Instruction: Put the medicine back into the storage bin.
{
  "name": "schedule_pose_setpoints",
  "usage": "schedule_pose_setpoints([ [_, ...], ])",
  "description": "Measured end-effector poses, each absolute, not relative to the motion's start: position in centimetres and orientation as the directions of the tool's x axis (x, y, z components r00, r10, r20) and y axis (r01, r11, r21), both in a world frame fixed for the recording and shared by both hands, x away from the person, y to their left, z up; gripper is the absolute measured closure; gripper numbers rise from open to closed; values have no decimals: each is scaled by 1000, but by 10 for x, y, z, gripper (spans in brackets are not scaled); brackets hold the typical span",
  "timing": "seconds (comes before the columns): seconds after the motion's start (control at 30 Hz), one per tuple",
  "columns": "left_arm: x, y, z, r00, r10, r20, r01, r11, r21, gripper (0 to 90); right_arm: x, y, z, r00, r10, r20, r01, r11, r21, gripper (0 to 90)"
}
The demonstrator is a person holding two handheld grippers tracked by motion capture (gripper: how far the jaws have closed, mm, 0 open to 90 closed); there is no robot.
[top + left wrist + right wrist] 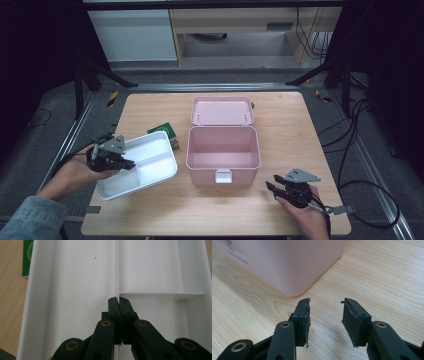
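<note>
Tray-carrying step: left gripper (111, 159) has its jaws clamped on the white tray's (150, 150) divider, at nine o'clock of the pink box (223, 160). Right gripper (325, 315) rests empty, jaws parted. Next, likely lowering the tray squarely inside.

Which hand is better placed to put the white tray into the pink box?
Left. The left gripper is already shut on the white tray's divider, beside the open pink box. The right gripper holds nothing, jaws open over bare table.
</note>
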State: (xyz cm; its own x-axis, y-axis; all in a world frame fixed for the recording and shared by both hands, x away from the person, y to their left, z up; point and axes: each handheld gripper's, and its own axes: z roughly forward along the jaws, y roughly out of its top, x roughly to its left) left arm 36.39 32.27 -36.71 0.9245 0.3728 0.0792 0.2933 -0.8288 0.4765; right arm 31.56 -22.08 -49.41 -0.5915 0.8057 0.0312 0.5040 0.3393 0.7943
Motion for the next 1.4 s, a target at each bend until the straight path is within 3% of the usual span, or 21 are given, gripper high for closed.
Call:
schedule_pose_setpoints([
  [0.6, 364, 296, -449, 941, 339, -19, 319, -863, 392, 895, 316, -220, -495, -594, 804, 24, 506, 349, 789, 571],
  [0.97, 363, 288, -460, 942, 334, -21, 321, -883, 342, 859, 316, -219, -496, -593, 805, 25, 510, 352, 785, 534],
  [1.0, 363, 288, -458, 939, 344, -10, 327, -881, 343, 714, 316, -219, -497, -589, 808, 24, 513, 351, 783, 500],
  [1.07, 364, 290, -449, 931, 365, 9, 337, -869, 362, 669, 317, -219, -497, -587, 809, 23, 514, 351, 783, 490],
  [1.1, 366, 291, -444, 925, 381, 22, 346, -861, 372, 595, 317, -219, -497, -583, 812, 27, 519, 347, 781, 477],
  [1.13, 370, 292, -435, 907, 419, 42, 373, -845, 384, 430, 317, -219, -497, -577, 816, 27, 522, 343, 781, 451],
  [1.23, 378, 295, -425, 887, 459, 59, 401, -825, 398, 255, 317, -219, -498, -572, 819, 33, 526, 336, 781, 411],
  [1.27, 384, 296, -420, 880, 473, 53, 414, -815, 405, 255, 317, -219, -498, -572, 819, 33, 526, 336, 781, 411],
  [1.33, 394, 297, -412, 861, 501, 85, 429, -806, 408, 131, 317, -219, -498, -564, 825, 36, 532, 330, 780, 363],
  [1.4, 404, 299, -407, 839, 536, 99, 450, -784, 428, 106, 317, -219, -498, -563, 826, 37, 533, 328, 780, 357],
])
